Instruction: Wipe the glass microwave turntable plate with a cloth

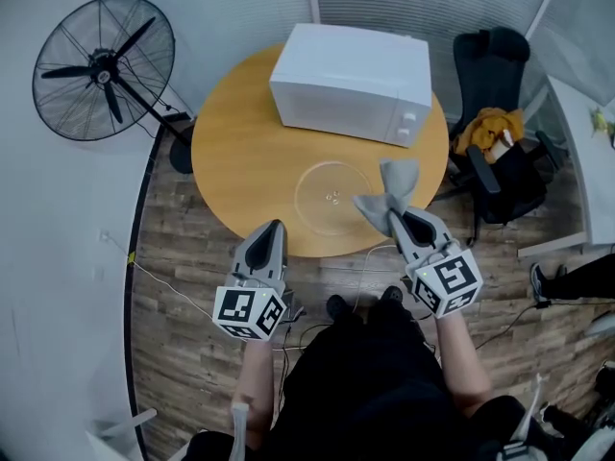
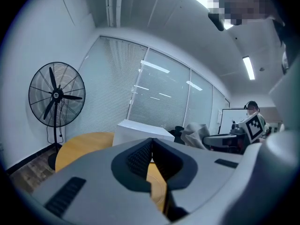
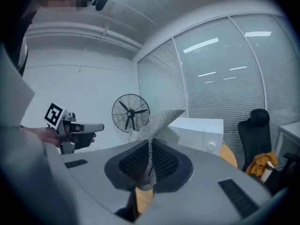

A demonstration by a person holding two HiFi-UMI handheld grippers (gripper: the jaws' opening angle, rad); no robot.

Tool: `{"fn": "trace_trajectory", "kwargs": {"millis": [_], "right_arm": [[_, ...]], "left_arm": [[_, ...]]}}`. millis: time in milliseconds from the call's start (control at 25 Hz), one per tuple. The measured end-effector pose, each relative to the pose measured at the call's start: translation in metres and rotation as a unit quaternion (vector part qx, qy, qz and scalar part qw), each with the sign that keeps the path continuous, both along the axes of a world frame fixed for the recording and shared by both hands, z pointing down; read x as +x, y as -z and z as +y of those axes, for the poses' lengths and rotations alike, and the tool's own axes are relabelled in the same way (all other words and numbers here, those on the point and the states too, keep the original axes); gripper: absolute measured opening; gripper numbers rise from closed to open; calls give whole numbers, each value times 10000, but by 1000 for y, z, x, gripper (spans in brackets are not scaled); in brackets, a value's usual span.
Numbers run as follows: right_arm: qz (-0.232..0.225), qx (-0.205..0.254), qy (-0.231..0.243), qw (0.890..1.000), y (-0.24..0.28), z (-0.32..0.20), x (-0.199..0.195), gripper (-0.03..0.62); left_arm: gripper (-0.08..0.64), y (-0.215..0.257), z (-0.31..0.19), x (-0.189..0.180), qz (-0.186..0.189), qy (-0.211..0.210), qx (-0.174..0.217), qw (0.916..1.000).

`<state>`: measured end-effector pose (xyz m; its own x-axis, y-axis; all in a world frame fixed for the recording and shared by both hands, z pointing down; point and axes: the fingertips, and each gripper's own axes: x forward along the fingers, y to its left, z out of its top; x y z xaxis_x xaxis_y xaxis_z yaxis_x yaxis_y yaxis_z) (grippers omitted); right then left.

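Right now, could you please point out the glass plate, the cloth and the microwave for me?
glass plate (image 1: 327,198), head view, its clear centre.
cloth (image 1: 392,192), head view, its bunched grey middle.
microwave (image 1: 351,80), head view, its white top.

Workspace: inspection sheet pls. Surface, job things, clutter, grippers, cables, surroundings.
Surface: round wooden table, nothing spilled.
Job's things: glass plate flat near the table's front edge; cloth hanging over its right rim, off the table.
Clutter: microwave at the back of the table, door shut; nothing else seen.
Grippers: left gripper shut, empty; right gripper shut on the cloth.
Cables: thin cable across the floor.
Surroundings: fan left, chair right, blinds behind.
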<state>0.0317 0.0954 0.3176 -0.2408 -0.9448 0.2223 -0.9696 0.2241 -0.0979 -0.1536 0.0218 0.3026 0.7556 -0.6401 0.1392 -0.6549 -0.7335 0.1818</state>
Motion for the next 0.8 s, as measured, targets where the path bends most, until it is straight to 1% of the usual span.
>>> {"fn": "trace_trajectory", "kwargs": {"millis": [360, 800], "right_arm": [[17, -55, 93, 9999, -2, 1, -7, 23], [-24, -106, 118, 9999, -6, 0, -10, 23]], "left_arm": [[-2, 0, 8, 4, -24, -128, 30, 9999], [-2, -1, 6, 0, -74, -82, 34, 9999]]}}
